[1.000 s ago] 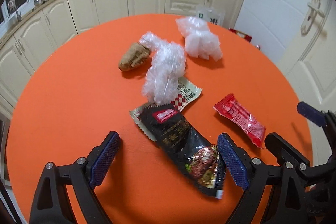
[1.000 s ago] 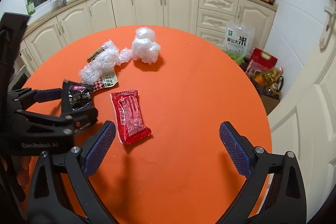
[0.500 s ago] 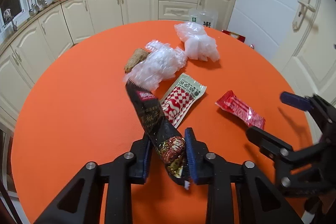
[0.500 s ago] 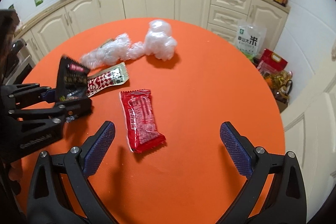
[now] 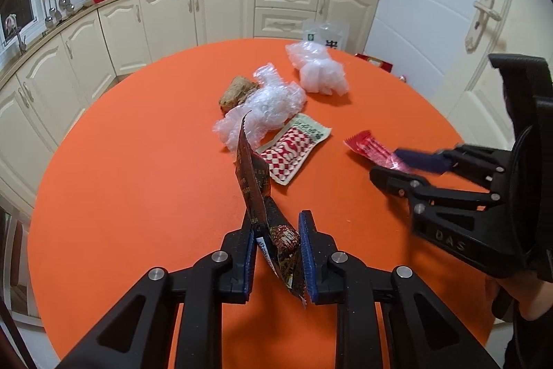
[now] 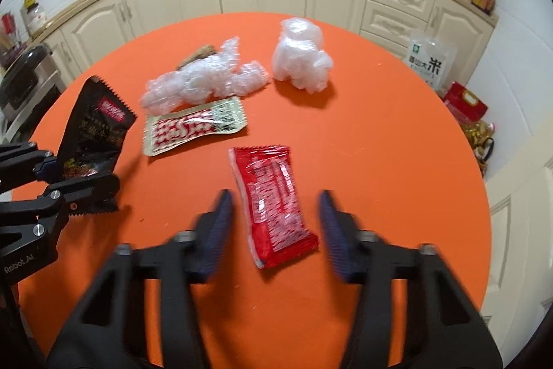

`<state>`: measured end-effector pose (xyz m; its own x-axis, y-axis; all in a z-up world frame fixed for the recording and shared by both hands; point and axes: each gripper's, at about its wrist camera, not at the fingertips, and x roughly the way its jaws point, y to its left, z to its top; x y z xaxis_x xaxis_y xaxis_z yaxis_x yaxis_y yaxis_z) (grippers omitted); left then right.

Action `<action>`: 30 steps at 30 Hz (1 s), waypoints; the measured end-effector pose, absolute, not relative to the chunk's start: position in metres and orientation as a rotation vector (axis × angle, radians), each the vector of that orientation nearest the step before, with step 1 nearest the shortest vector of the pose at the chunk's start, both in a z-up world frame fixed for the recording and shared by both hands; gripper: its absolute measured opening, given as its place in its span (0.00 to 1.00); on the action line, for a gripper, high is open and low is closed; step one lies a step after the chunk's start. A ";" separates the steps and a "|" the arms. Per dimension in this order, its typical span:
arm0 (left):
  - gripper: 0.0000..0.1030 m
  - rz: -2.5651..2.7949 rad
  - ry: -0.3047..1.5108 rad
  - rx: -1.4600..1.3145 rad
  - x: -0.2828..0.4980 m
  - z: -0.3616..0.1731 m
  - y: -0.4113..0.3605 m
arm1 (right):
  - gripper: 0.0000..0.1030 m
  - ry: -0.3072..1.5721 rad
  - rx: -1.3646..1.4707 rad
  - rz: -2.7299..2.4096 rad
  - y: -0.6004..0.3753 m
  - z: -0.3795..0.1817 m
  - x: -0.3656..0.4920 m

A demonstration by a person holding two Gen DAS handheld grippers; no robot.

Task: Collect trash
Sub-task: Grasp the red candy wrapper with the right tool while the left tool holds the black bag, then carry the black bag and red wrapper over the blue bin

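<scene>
At my three o'clock in the left wrist view, I read "DAS" moulded on the right gripper's black body (image 5: 446,236). At nine o'clock in the right wrist view, "Robot.AI" stood on the left gripper's body (image 6: 19,265). The rice bag (image 6: 430,63) at two o'clock carried a large "米". The wrappers' print was too small to read.

Both tools, left (image 5: 277,248) and right (image 6: 273,227), are black, silver-screwed frames with ribbed blue pads (image 5: 307,260); white lettering marks each.
</scene>
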<state>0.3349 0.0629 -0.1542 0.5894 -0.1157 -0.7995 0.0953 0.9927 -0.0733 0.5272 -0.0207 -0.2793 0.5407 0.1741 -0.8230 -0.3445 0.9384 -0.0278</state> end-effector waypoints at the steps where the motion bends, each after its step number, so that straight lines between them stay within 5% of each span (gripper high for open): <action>1: 0.19 -0.122 0.930 -0.022 0.333 -0.153 0.062 | 0.20 0.958 -0.200 0.314 -0.020 -0.278 0.524; 15: 0.19 -0.162 0.860 0.030 0.281 -0.110 0.008 | 0.15 0.873 -0.076 0.350 -0.060 -0.233 0.449; 30: 0.19 -0.420 0.847 0.155 0.251 -0.106 -0.183 | 0.15 0.758 0.029 0.128 -0.211 -0.192 0.324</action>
<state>0.2510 -0.1826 -0.1061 0.5863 -0.2976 -0.7534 0.4193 0.9073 -0.0320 0.3242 -0.2112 -0.1917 0.7186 0.1264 -0.6839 -0.1053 0.9918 0.0727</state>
